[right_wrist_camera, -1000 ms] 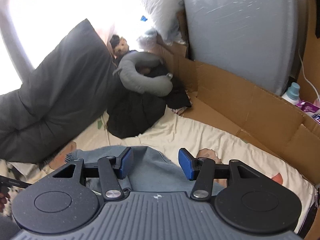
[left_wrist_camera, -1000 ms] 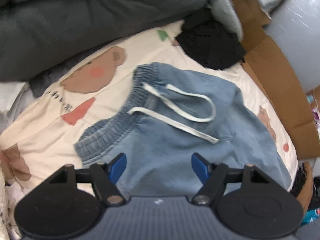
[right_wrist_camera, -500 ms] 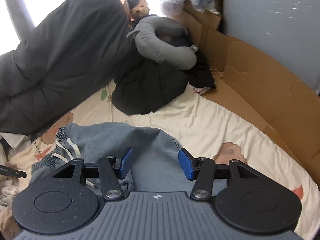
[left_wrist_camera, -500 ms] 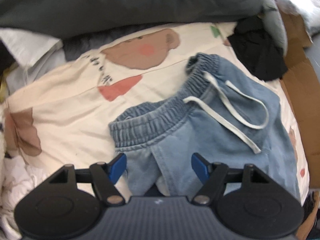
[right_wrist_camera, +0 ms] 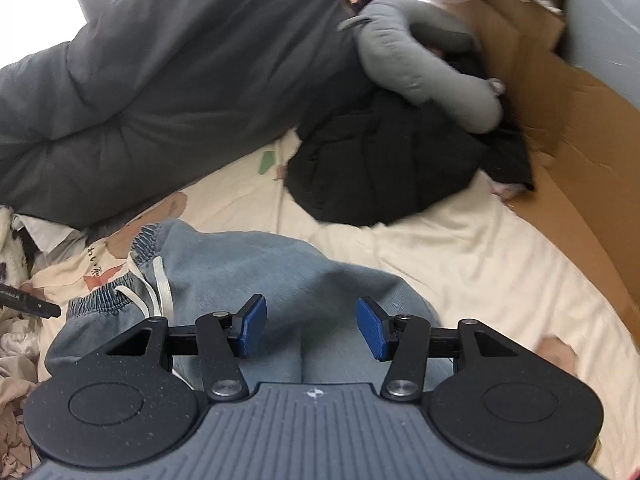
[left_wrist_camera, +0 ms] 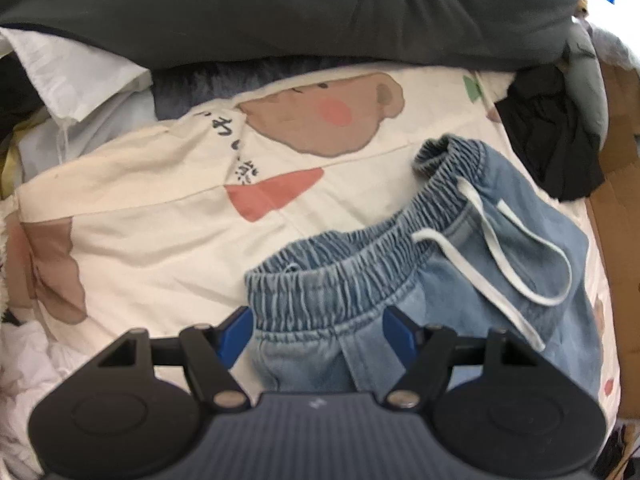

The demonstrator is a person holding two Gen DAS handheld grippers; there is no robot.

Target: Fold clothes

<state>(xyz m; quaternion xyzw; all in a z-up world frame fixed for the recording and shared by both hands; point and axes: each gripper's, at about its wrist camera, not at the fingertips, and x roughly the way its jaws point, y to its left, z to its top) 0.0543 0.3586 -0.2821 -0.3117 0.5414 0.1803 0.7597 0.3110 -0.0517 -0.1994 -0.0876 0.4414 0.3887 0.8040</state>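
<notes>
Light-blue denim shorts (left_wrist_camera: 460, 280) with a white drawstring (left_wrist_camera: 516, 256) lie on a cream bear-print bedsheet (left_wrist_camera: 152, 240). The left hand-held gripper (left_wrist_camera: 318, 334) is spread wide over the elastic waistband (left_wrist_camera: 344, 268). The right hand-held gripper (right_wrist_camera: 312, 326), also spread, hovers over the shorts' leg end, near a black garment (right_wrist_camera: 384, 168) farther back.

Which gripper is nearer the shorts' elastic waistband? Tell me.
Left. The left gripper has its open jaws straddling the waistband corner; the right gripper hovers open over the shorts' leg fabric, farther away.
</notes>
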